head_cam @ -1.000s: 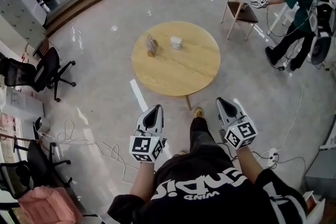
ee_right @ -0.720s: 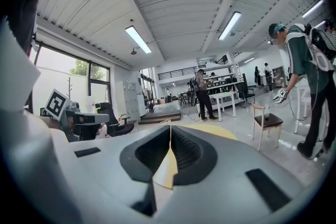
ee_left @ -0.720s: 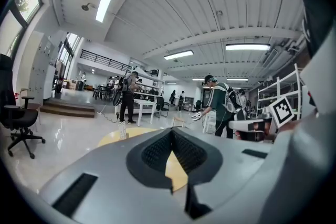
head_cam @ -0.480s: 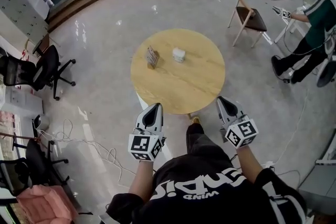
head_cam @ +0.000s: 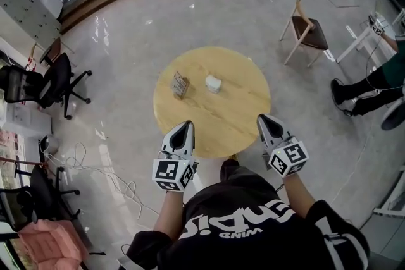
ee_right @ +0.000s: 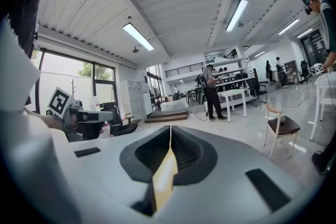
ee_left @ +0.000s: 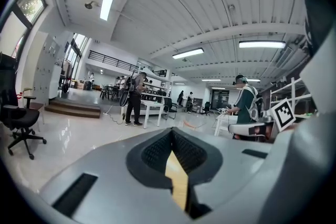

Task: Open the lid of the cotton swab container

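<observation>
Left gripper [head_cam: 185, 126] and right gripper [head_cam: 263, 119] both closed, empty; reaching the small white cotton swab container [head_cam: 213, 83] on the round pale wooden table [head_cam: 243, 126] without parting jaws risks shoving it away.

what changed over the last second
The person has walked closer to the table; the left gripper and right gripper now overlap its near edge in the head view. Both stay shut and empty. The container has not moved.

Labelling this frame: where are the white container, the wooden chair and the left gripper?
white container [head_cam: 213, 83], head view, its top.
wooden chair [head_cam: 314, 33], head view, its dark seat.
left gripper [head_cam: 186, 125], head view, tip of its shut jaws.
</observation>
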The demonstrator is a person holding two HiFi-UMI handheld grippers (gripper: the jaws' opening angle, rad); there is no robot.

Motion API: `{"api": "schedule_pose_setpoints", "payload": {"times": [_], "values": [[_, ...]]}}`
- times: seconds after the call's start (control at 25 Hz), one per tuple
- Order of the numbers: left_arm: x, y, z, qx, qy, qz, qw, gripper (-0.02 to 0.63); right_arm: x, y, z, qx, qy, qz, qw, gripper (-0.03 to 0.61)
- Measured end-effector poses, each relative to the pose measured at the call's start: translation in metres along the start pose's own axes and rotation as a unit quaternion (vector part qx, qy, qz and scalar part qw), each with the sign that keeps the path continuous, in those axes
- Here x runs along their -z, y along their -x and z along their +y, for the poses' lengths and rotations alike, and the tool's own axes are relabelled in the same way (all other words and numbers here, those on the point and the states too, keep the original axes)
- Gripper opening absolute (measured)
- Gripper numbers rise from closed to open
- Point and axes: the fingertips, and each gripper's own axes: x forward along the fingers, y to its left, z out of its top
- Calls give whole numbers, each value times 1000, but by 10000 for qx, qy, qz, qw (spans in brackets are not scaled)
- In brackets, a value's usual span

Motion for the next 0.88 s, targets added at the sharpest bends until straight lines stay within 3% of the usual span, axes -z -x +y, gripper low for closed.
{"api": "schedule_pose_setpoints", "payload": {"times": [0.36,0.6,0.88], "values": [[-18,-60,3,-388,90,-144,9991,11,-29,-44,-47,-373,136,-100,9992,3],[-19,-71,13,-506,145,-127,9985,11,-31,-73,-47,-618,105,-68,9980,3],[-28,-79,33,-405,128,-68,9991,11,-34,-99,-37,-611,49,-62,9981,3]]}}
